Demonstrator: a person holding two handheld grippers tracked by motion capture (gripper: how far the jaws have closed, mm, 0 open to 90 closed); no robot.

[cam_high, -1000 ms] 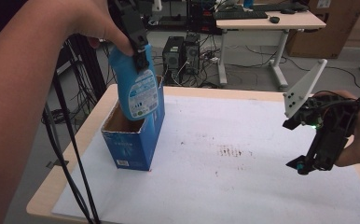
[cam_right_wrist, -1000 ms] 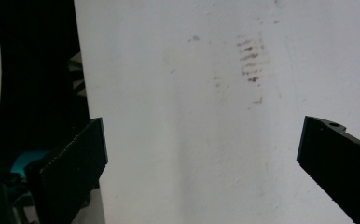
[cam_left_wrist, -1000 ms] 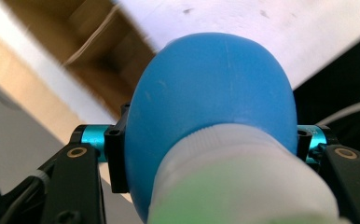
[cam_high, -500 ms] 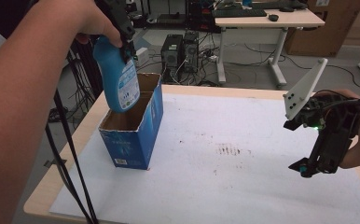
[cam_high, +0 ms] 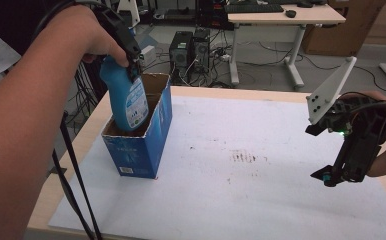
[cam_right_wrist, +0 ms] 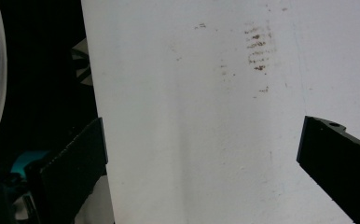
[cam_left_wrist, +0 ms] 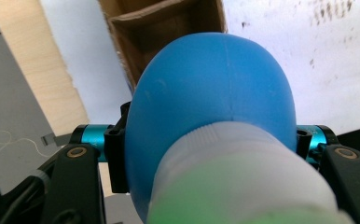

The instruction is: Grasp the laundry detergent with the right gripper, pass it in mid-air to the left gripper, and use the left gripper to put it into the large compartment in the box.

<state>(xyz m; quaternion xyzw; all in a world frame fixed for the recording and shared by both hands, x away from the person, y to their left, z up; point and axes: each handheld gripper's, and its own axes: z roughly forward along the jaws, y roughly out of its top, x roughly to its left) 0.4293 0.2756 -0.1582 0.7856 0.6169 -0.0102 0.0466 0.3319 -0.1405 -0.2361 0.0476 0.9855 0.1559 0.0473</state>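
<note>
The blue box [cam_high: 142,139] is hiding the lower end of the blue bottle [cam_high: 126,97]. In the left gripper view the bottle's pale cap [cam_left_wrist: 243,186] is blurring and running off the bottom edge, covering the jaw pads. The label print is reading too small. The right gripper's [cam_right_wrist: 201,154] jaws are getting cut by both side edges.

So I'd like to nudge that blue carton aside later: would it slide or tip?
Likely tips: the blue carton stands tall and narrow. The blue bottle, gripped by the left gripper, enters its open top, perhaps adding weight. Cardboard walls probably flex; push low.
</note>
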